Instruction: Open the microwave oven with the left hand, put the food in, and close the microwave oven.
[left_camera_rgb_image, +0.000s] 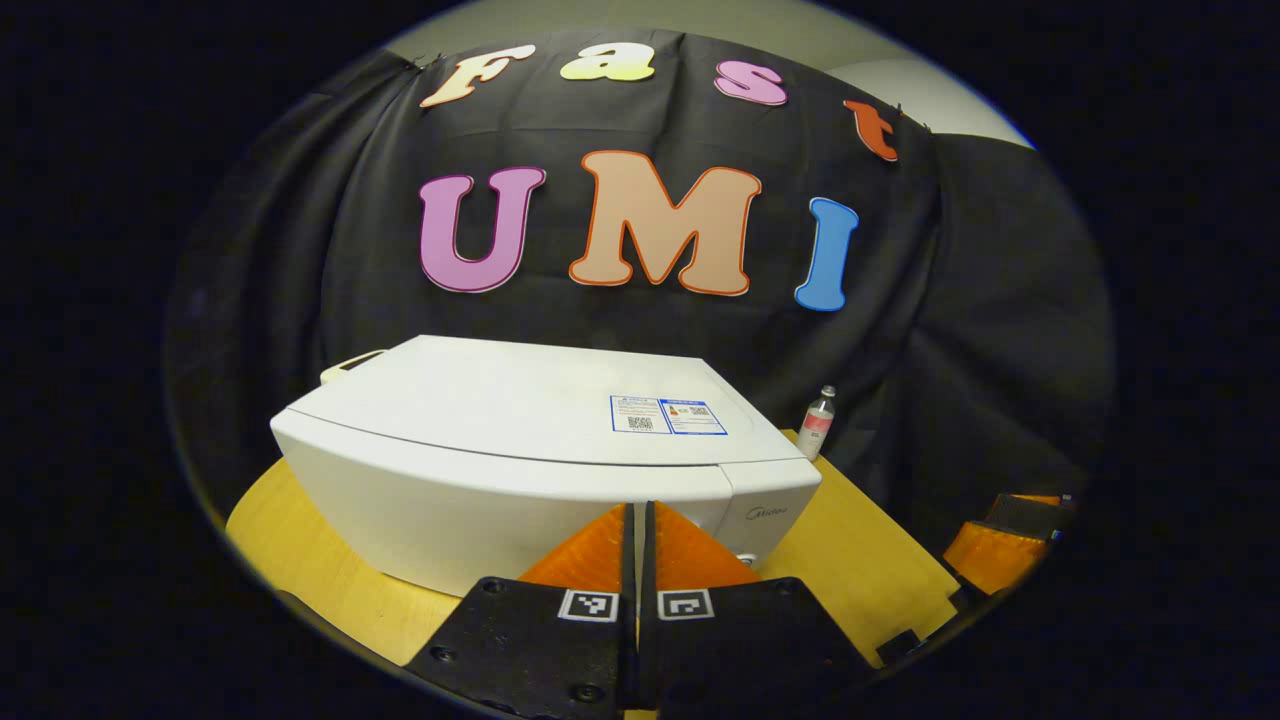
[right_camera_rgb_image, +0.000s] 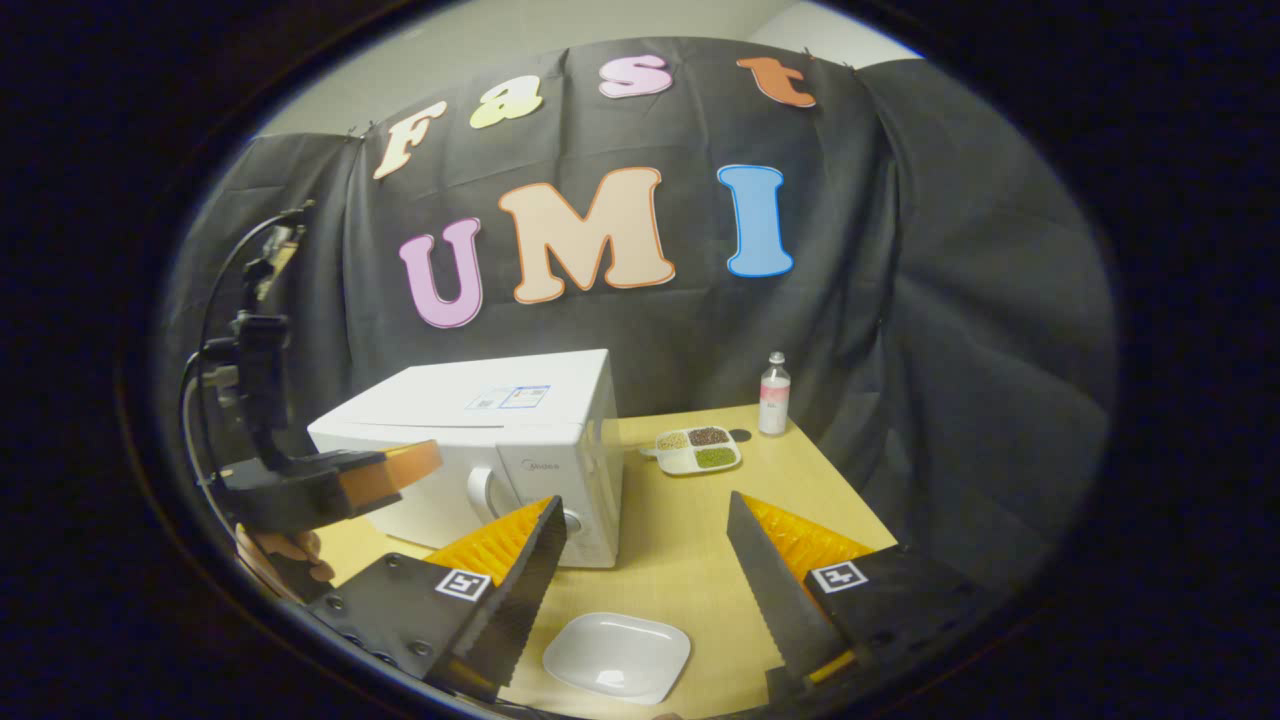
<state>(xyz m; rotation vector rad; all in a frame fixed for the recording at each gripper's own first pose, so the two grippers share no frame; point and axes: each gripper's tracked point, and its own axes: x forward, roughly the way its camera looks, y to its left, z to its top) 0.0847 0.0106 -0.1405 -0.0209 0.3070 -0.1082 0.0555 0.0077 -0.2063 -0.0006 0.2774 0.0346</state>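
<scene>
A black cloth wall backs a yellow wooden surface (right_camera_rgb_image: 690, 520), and on its left part stands the white microwave oven (right_camera_rgb_image: 480, 440), door shut, its long axis running across the surface with the door face towards the tongs. A pale curved door handle (right_camera_rgb_image: 482, 493) stands upright at the right end of the door, beside the control panel. The left tongs (left_camera_rgb_image: 636, 540) hang just above and in front of the oven's top front edge, closed to a thin slit and holding nothing; they are the nearer pair, with the handle below and slightly to their right. The right tongs (right_camera_rgb_image: 640, 560) are spread wide and empty over a white square plate (right_camera_rgb_image: 617, 656). Farther back sit a divided dish of food (right_camera_rgb_image: 698, 450) and a small bottle (right_camera_rgb_image: 773, 394).
</scene>
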